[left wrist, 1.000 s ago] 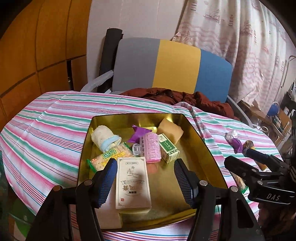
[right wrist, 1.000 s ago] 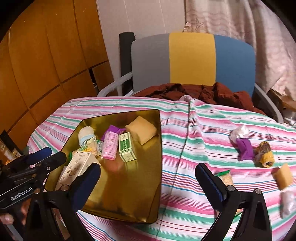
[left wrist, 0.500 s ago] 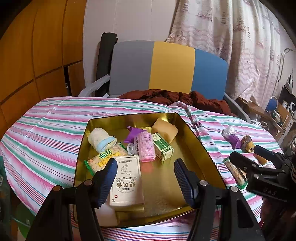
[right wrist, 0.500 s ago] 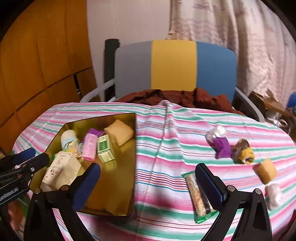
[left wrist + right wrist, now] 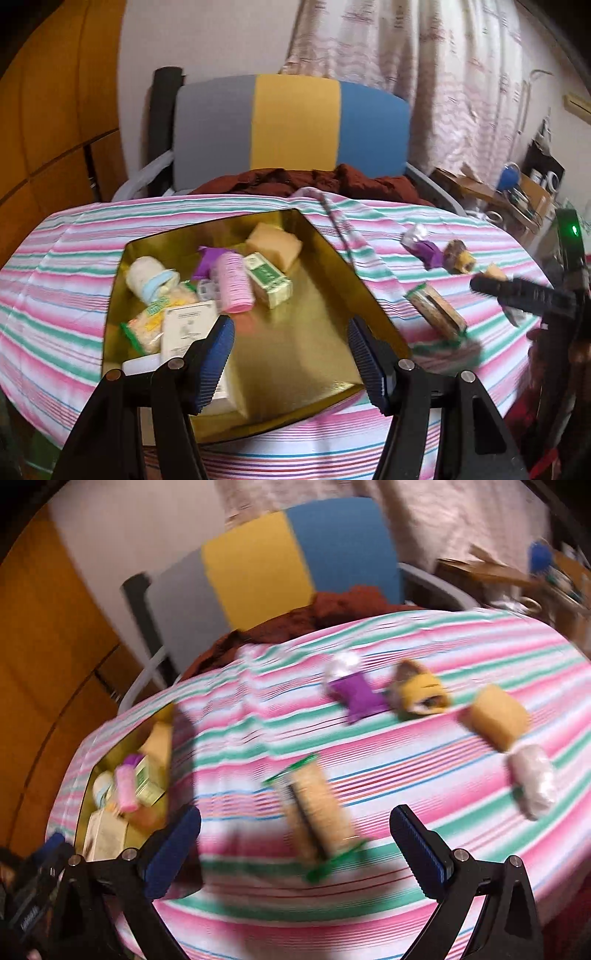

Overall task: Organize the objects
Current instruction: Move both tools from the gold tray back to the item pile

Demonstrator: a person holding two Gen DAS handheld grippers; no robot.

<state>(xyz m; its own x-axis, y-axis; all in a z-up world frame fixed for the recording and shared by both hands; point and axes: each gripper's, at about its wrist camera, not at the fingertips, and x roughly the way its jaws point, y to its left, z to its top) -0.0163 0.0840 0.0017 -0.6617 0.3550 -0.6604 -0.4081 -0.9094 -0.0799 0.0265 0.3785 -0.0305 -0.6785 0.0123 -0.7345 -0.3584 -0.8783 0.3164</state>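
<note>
Left gripper [image 5: 290, 349] hangs over the gold tray [image 5: 373, 306], jaws wide apart, holding nothing. The tray holds a white box [image 5: 186, 326], pink roller [image 5: 234, 282], green box [image 5: 269, 280] and sponge [image 5: 273, 245]. Right gripper [image 5: 295, 843], jaws also spread and empty, is above the cracker pack [image 5: 319, 808] lying on the striped tablecloth [image 5: 406, 768], right of the tray; view is blurred.

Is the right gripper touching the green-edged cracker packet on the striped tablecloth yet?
Apart. The right wrist view shows the right gripper open, striped cloth visible between each finger and the cracker packet.
</note>
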